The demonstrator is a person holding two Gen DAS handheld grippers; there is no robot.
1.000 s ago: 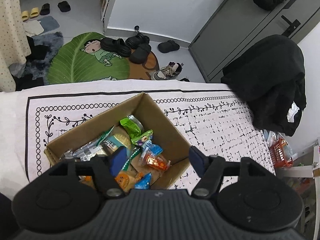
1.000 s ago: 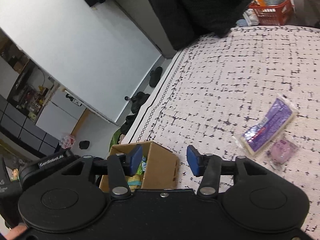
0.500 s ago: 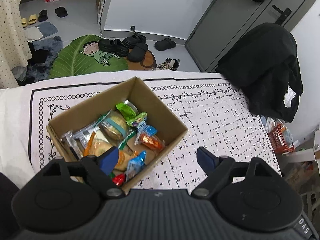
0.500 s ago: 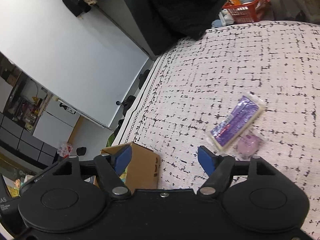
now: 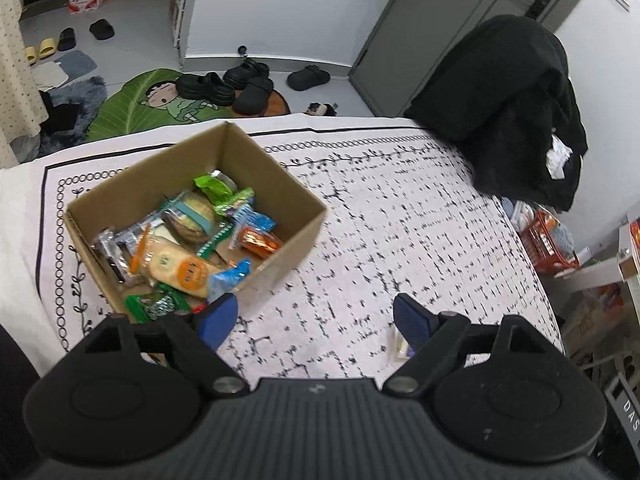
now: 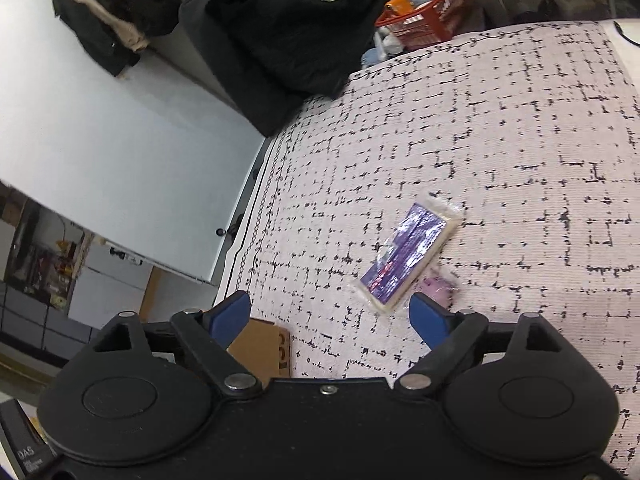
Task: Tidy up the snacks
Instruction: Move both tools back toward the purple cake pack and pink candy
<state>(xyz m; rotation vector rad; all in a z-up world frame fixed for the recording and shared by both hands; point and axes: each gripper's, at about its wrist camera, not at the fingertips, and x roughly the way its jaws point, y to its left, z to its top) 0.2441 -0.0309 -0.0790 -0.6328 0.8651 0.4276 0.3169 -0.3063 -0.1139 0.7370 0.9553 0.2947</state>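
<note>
A cardboard box (image 5: 280, 184) holding several wrapped snacks stands on the patterned cloth at the left of the left wrist view. My left gripper (image 5: 316, 318) is open over bare cloth just right of the box, with nothing between its blue fingers. A clear wrapper edge (image 5: 398, 346) peeks out beside its right finger. In the right wrist view a purple snack pack (image 6: 406, 254) lies on the cloth, a small pink packet (image 6: 438, 284) next to it. My right gripper (image 6: 334, 312) hovers just short of them, its jaws opening, nothing between them. A corner of the box (image 6: 260, 350) shows below its left finger.
A black coat (image 5: 516, 108) hangs over a chair at the table's far right corner. A red basket (image 6: 428, 8) stands on the floor beyond. Shoes (image 5: 228, 86) and a green leaf mat (image 5: 132, 108) lie on the floor past the table's far edge.
My left gripper has pulled back out of the box and shifted right, opening wider. My right gripper has swung right from the box toward the purple pack, its jaws spreading.
</note>
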